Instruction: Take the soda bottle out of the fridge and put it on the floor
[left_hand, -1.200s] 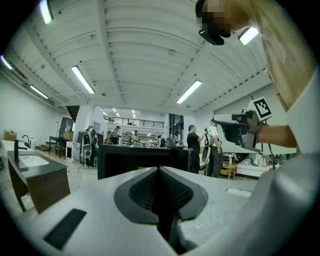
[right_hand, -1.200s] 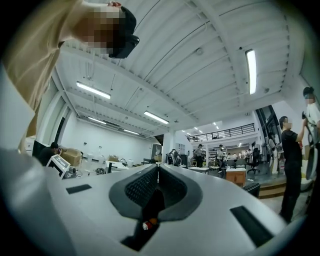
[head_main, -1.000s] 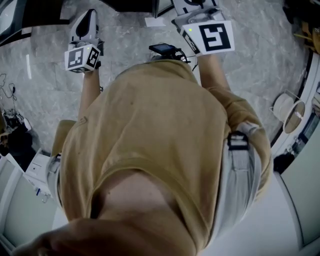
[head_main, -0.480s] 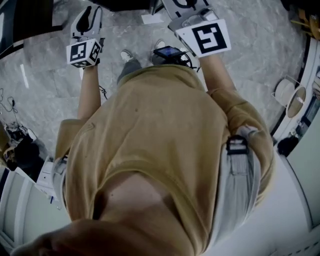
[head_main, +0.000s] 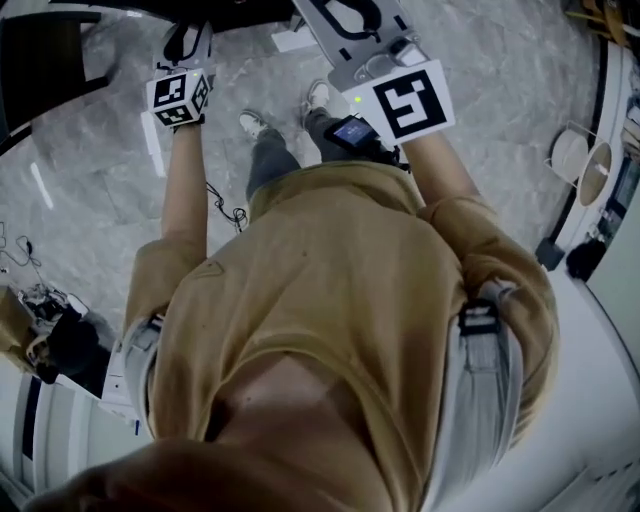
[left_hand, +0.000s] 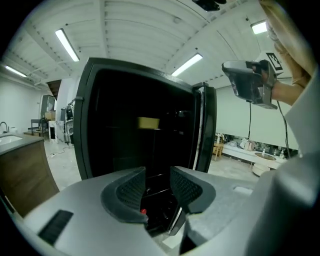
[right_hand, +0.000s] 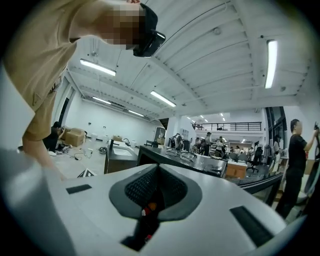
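Two grippers were raised: the left gripper (left_hand: 157, 187) had just been parting its jaws, nothing between them, while the right gripper (right_hand: 159, 184) was clenched empty. Straight beyond the left jaws stood the fridge (left_hand: 115, 115); the soda bottle could not be made out in its dark interior.

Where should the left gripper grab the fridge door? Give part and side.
Probably the tall upright door edge at the fridge's right, from the front, the left gripper's open jaws straddling it sideways: it is a narrow vertical strip, and no handle shows.
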